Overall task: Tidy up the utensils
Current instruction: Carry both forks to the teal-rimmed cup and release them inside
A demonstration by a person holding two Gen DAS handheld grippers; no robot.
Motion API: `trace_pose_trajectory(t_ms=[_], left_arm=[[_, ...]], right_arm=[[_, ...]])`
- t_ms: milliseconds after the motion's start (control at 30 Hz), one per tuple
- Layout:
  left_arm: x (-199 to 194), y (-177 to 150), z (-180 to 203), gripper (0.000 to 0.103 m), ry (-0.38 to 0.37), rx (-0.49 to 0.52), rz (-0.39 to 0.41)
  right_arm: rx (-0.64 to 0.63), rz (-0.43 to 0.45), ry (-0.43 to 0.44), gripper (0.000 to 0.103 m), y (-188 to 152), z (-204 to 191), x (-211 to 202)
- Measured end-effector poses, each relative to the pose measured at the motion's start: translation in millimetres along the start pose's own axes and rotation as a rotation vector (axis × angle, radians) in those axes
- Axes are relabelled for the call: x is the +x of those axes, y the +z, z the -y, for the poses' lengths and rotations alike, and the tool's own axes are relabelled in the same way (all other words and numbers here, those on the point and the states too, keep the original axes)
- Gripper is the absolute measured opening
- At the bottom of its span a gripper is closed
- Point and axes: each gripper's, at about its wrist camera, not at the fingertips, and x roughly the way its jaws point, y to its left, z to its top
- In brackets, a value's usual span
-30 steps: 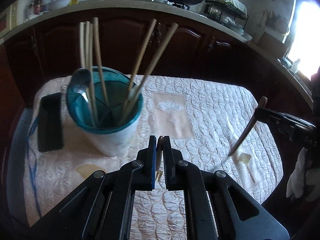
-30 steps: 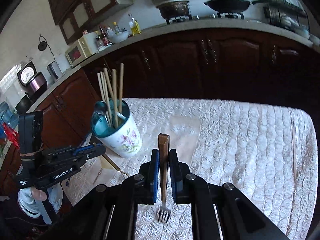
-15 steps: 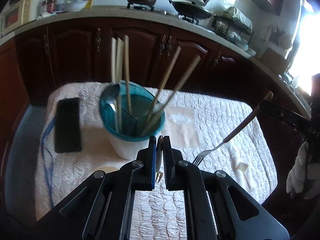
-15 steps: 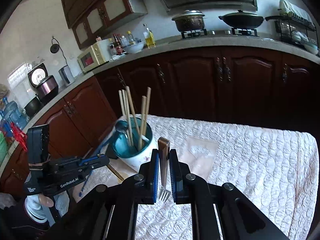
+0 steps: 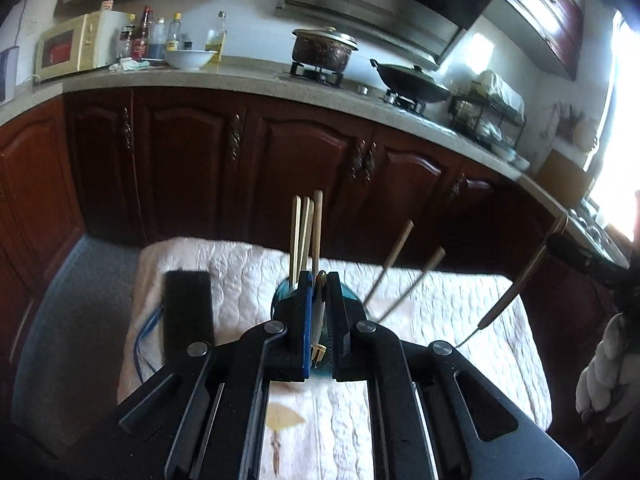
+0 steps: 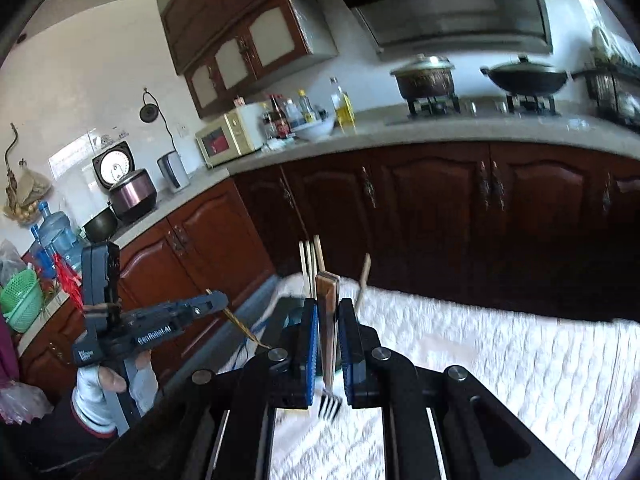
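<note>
The right gripper (image 6: 328,344) grips a fork (image 6: 327,336) between its blue-padded fingers (image 6: 310,344). The fork has a flat brown wooden handle with a pale edge that stands up past the fingertips, a thin metal neck, and four tines (image 6: 330,403) hanging below the pads, pointing down toward the quilted white cloth (image 6: 500,360). From the left wrist view the same fork (image 5: 516,288) shows as a long dark slanted stick, held in the air at the right, handle up and thin metal end low over the cloth (image 5: 460,312).

The left gripper (image 5: 318,320) is closed on a slim utensil (image 5: 319,320) with a dark handle and a small golden end (image 5: 318,354) that peeks out under the pads; what kind it is cannot be told. In the right wrist view the left gripper (image 6: 216,302) is held in a gloved hand (image 6: 116,384) at the left, with a thin golden shaft (image 6: 244,326) slanting down from its fingers.

Just behind the left gripper's fingers stands a cup with a teal rim (image 5: 280,298), mostly hidden. Pale wooden chopsticks (image 5: 306,236) rise upright from it in a tight group, and two more (image 5: 400,268) lean out to the right. A black flat device (image 5: 188,316) lies on the cloth left of the cup, with a blue cable (image 5: 140,344) beside it.
</note>
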Motion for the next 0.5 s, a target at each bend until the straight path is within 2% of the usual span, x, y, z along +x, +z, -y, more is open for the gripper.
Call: trace_pose_trajectory(t_ms=[133,267,433,500], left_arm=[[18.7,5.7,1.7,0.005,0.017,0.016,-0.009],[39.5,2.4,1.4,0.005,0.042,0.035,-0.042],[61.0,-6.8,-4.0,0.005,0.06,0.046,-0.088],[68.1,-10.9,-5.1,0.005,0.067,0.052,-0.102]], right_arm=[[-0.024,0.033,0.008,0.009,24.7,-13.3,19.9],[-0.1,0.043,-0.04,0.009,47.5,-30.8,51.3],[-0.125,0.045,-0.045,0.009,55.8,-38.5,94.9],[-0.149,0.037,-0.076,0.009,52.9,-40.0,111.1]])
